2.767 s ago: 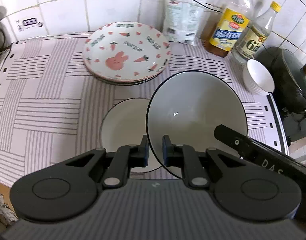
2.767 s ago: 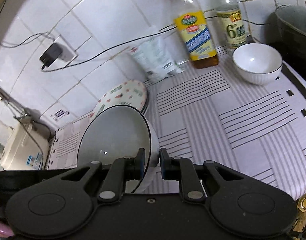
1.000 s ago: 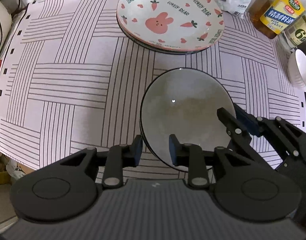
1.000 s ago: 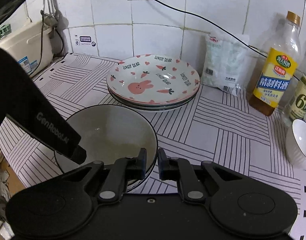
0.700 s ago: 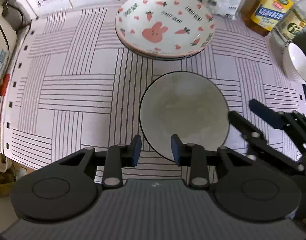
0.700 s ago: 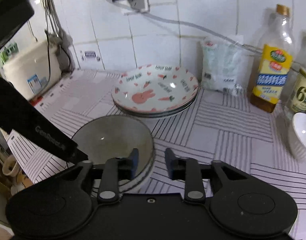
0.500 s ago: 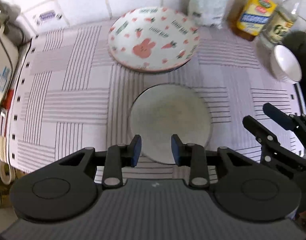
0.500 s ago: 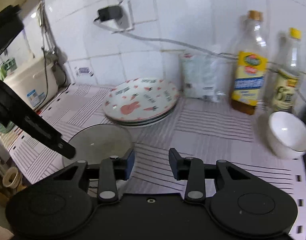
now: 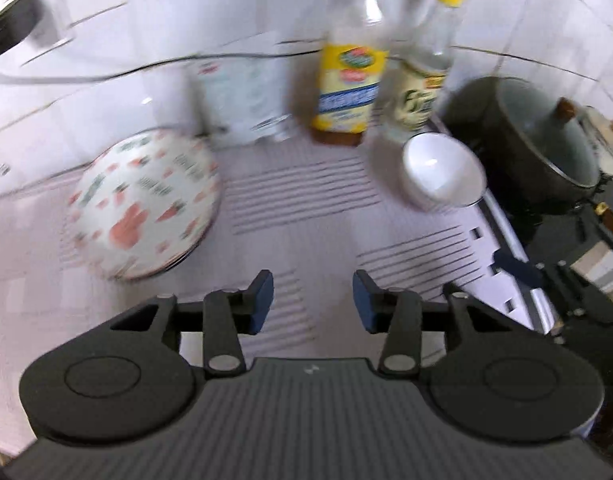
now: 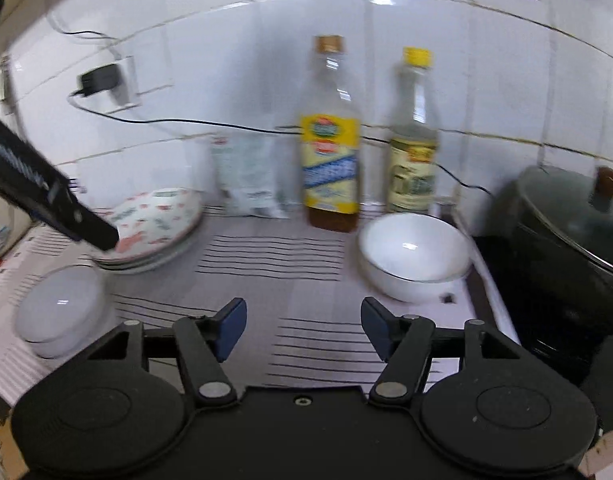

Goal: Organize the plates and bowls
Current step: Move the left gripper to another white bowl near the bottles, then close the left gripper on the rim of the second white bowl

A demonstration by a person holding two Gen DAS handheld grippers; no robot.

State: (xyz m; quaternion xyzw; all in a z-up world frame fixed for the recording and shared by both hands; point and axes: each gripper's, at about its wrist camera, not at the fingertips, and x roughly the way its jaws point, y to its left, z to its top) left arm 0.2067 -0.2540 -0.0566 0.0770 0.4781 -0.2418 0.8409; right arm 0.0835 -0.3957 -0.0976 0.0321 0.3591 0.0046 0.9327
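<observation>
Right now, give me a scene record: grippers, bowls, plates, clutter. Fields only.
left hand-held gripper: open, holds nothing
right hand-held gripper: open, holds nothing
white bowl: upright on striped mat, beside the pot
large bowls: on mat, left side; count unclear
rabbit plates: stacked near wall
bottles: yellow-label bottle, yellow-cap bottle, behind white bowl
blur: heavy in both views

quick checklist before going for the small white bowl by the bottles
1. Both tools open and holding nothing: left tool, right tool: ok.
2. Small white bowl upright, nothing visible inside: ok.
3. Mat between right tool and bowl free of things: ok.
4. Bowl apart from yellow-label bottle: cannot tell, they look very close.
5. Dark pot close on the bowl's right: not ok, tight.
6. Big bowls already set down: ok.
</observation>
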